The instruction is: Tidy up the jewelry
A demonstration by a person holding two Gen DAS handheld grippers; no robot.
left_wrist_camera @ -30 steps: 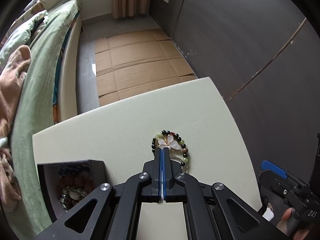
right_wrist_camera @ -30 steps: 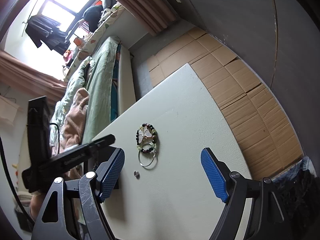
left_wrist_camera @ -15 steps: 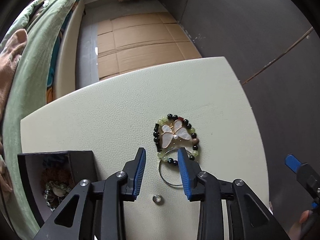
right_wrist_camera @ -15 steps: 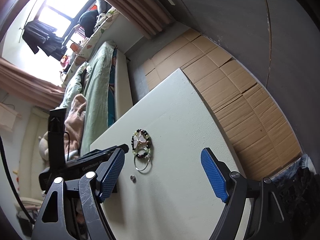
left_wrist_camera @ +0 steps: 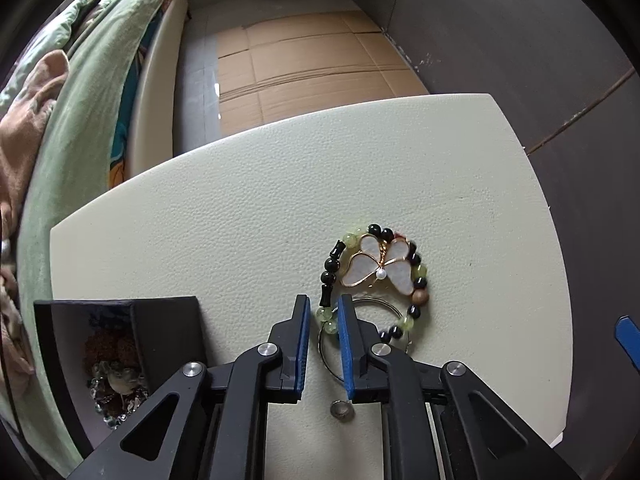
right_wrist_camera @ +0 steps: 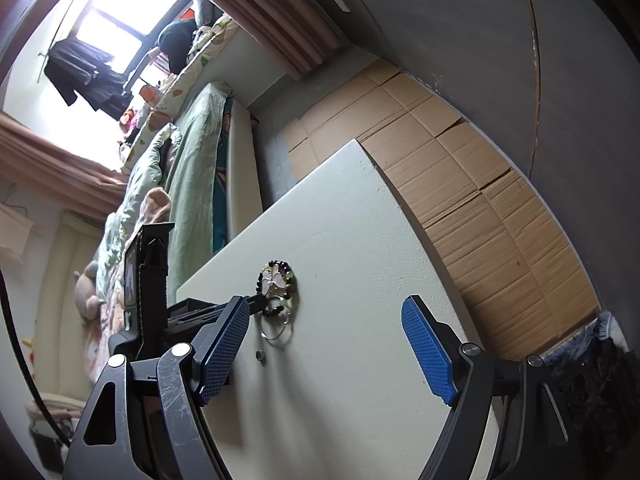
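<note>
Black open box [left_wrist_camera: 120, 320] at the left, its contents too dark to name. My left gripper [left_wrist_camera: 323, 316] has just been narrowing around green beads of the beaded bracelet [left_wrist_camera: 376, 276] on the cream table [left_wrist_camera: 240, 208], whether it pinches them I cannot tell. Thin ring [left_wrist_camera: 326, 356] half hidden. My right gripper [right_wrist_camera: 328, 344] gapes wide, free room near the far edge.
</note>
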